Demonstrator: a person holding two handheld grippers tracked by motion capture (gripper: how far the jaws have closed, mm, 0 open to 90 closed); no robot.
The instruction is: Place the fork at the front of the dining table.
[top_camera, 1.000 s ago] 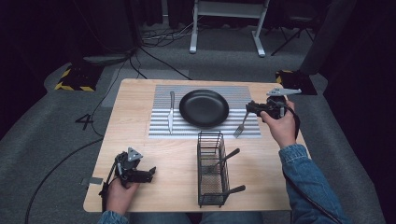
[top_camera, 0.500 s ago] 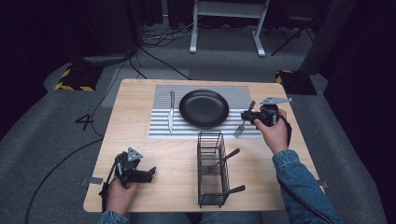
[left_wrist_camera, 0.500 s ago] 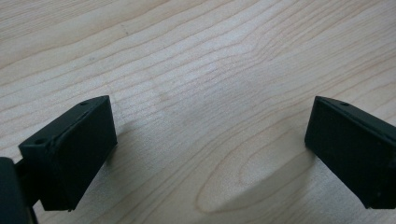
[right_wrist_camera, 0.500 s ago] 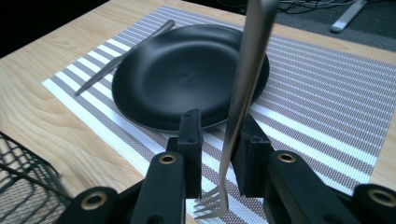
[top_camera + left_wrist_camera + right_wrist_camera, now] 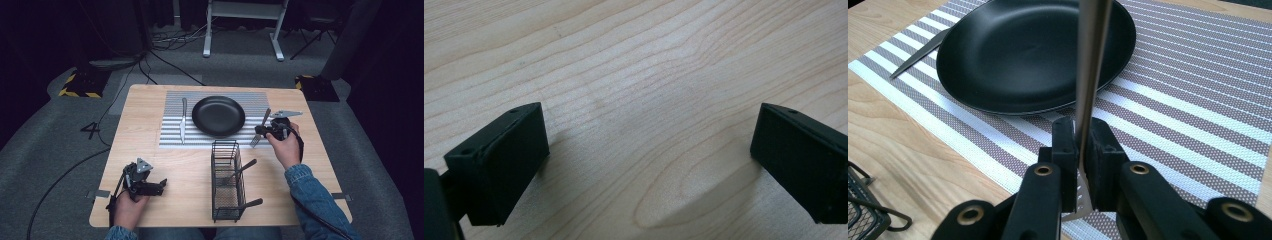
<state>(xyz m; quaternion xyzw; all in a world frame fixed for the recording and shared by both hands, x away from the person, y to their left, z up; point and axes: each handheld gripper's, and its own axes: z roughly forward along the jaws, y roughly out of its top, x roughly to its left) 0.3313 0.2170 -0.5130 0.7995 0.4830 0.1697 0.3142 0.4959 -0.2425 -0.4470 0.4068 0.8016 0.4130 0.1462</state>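
Now the right gripper (image 5: 1082, 150), its jaws just closing, pinches the fork (image 5: 1091, 75) at the three o'clock side of the black plate (image 5: 218, 116) to set it on the striped mat (image 5: 172, 140), a clamp the right gripper view makes plain, while the left gripper (image 5: 649, 165) rests wide open and empty on the table (image 5: 624, 60).
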